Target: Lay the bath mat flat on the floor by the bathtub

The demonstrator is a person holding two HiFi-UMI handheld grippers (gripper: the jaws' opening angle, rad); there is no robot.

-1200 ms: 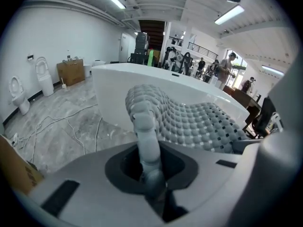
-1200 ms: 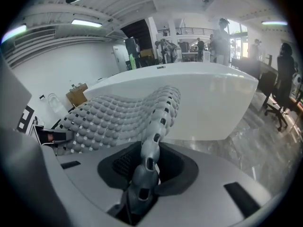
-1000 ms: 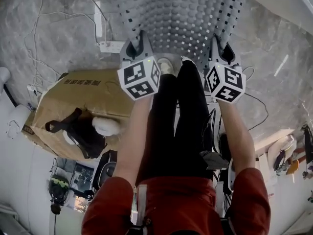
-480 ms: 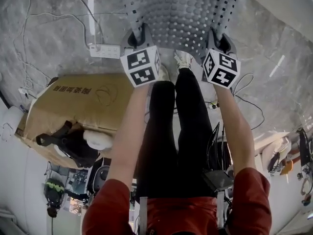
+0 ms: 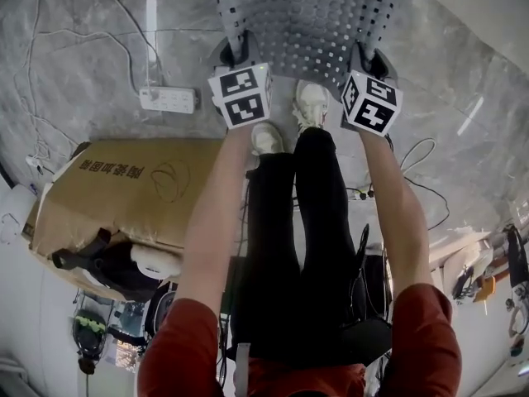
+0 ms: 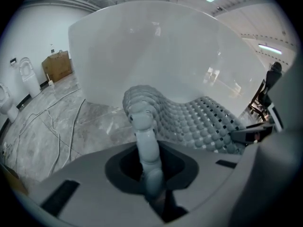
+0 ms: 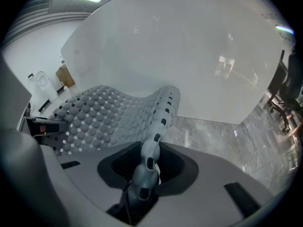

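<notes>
Bath mat (image 5: 310, 15): a grey, nubbed, perforated sheet, held up by its near edge just ahead of the person's shoes (image 5: 310, 104). The left tongs (image 5: 236, 50) are closed narrow on the near left corner, and the edge is seen pinched between the pads. The right tongs (image 5: 369, 56) are clamped likewise on the near right corner, with a slightly thicker fold gripped.

Between the two grips the sheet is seen to sag and ripple. It is judged soft, floppy and light, probably grippy rather than slippery, and not fragile. The corners are judged the best hold, set well apart so that the sheet is spread.

Beyond the mat, marbled floor (image 5: 83, 48) is seen, with a power strip (image 5: 168, 99) off to the left. Farthest off, the white bathtub (image 6: 161, 51) is seen close behind the mat. Whether the far edge touches the floor cannot be told.
</notes>
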